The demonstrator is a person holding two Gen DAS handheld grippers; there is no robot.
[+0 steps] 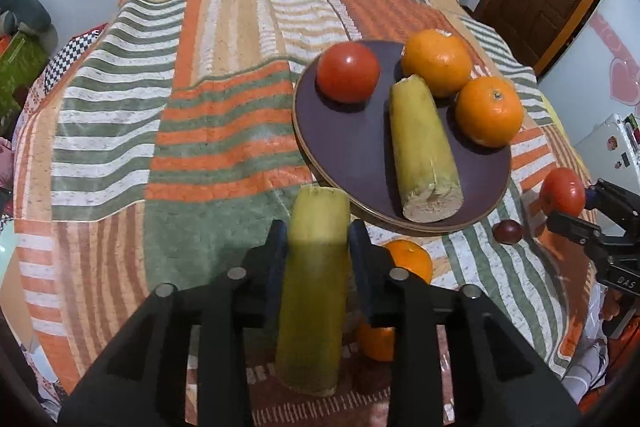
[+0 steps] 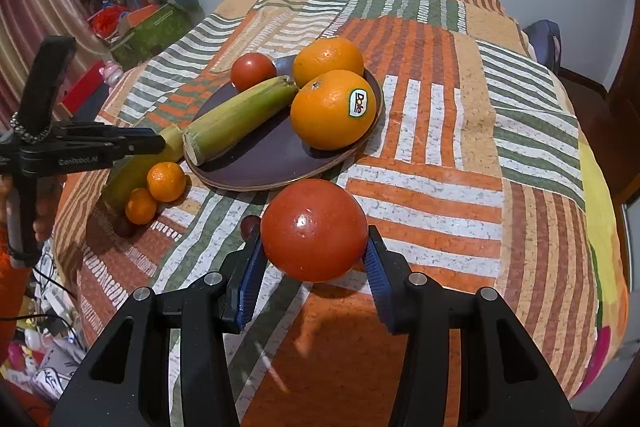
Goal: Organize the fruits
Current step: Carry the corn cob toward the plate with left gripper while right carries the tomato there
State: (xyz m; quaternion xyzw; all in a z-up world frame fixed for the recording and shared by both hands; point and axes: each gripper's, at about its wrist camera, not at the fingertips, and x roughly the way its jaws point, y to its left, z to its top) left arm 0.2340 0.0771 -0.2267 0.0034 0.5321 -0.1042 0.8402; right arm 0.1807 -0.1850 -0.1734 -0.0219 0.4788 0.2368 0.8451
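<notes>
A dark purple plate (image 1: 348, 151) (image 2: 256, 163) on the striped cloth holds a red tomato (image 1: 347, 71) (image 2: 253, 71), two oranges (image 1: 437, 62) (image 1: 489, 111) (image 2: 334, 109), and a yellow-green cane piece (image 1: 422, 147) (image 2: 240, 115). My left gripper (image 1: 318, 235) is shut on a second cane piece (image 1: 314, 287) (image 2: 128, 171), held above the cloth just short of the plate's near rim. My right gripper (image 2: 314, 247) is shut on a second tomato (image 2: 314, 229) (image 1: 563, 190), held to the plate's right.
Two small mandarins (image 2: 166, 181) (image 2: 140, 205) (image 1: 410, 259) lie on the cloth under the left gripper. A small dark red fruit (image 1: 507, 231) (image 2: 251, 225) lies near the plate. The cloth-covered table (image 2: 460, 155) drops off at its edges; clutter lies on the floor at left.
</notes>
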